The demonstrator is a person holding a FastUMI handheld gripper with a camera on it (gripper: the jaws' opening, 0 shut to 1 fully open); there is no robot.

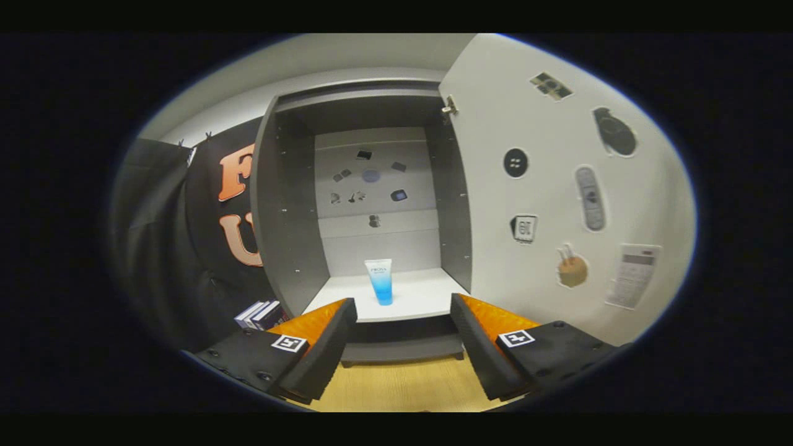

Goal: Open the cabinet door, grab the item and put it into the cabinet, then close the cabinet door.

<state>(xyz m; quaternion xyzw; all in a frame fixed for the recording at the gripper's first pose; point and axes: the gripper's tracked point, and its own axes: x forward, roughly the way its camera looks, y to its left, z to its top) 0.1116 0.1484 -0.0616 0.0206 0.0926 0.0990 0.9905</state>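
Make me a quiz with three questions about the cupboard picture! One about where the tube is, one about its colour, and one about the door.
1. Where does the tube stand?
A. on the white shelf inside the cabinet
B. on the wooden floor
C. between the gripper's fingers

2. What colour is the tube's lower half?
A. red
B. blue
C. green

3. How is the cabinet door?
A. shut
B. taken off
C. swung open to the right

Answers:
1 A: it stands upright on the shelf, beyond the open gripper, which holds nothing.
2 B: white on top, fading to blue below.
3 C: the door with its stickers stands open, so the cabinet's inside is in view.
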